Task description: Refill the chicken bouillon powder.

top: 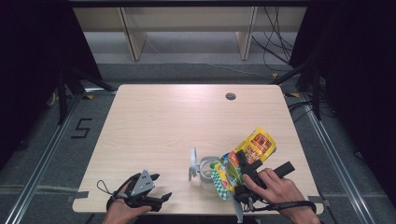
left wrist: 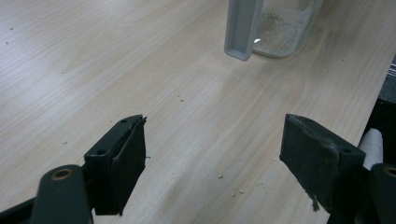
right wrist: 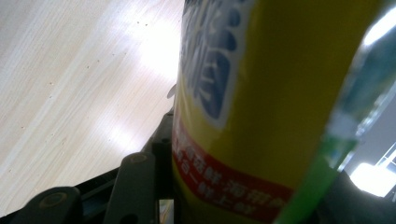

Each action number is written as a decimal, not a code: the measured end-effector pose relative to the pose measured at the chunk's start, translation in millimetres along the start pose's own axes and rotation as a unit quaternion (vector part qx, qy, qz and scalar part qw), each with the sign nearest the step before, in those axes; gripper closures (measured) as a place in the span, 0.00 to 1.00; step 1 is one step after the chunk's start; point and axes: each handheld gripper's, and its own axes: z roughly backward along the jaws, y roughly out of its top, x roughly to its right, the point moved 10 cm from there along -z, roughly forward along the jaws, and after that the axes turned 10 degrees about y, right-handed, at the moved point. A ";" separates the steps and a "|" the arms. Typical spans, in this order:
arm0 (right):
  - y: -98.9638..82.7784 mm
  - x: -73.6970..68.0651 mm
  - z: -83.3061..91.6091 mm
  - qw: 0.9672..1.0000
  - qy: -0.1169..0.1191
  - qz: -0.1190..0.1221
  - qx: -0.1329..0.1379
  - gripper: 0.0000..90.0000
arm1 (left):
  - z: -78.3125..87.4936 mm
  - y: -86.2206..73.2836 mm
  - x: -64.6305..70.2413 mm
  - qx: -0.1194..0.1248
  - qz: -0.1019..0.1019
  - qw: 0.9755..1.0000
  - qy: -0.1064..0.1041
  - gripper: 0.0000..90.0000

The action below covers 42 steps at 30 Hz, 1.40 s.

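Lab: floor rails (top: 42,158), black curtains (top: 28,56)

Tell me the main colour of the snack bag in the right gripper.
Mostly yellow, with a red band; the snack bag shows best in the high view.

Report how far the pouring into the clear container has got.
Done: the container stands open, its lid up, and the left gripper view shows a thin layer of powder or crumbs at its bottom. In hand: the right tool holds the yellow bag tilted over the container. The left tool rests open on the table. Left: apparently finish pouring, then close the lid.
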 end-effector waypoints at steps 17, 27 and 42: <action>-5.5 -0.4 3.2 1.000 -0.002 0.014 -0.004 0.64 | -0.3 -0.6 -0.4 -0.004 -0.004 1.000 0.002 0.24; -8.0 -2.7 2.1 1.000 0.005 0.016 -0.004 0.64 | -0.6 0.4 1.4 0.001 0.001 1.000 -0.001 0.24; -4.3 -0.7 1.9 1.000 0.005 0.030 -0.001 0.64 | 0.1 -1.5 0.7 -0.009 -0.008 1.000 -0.005 0.24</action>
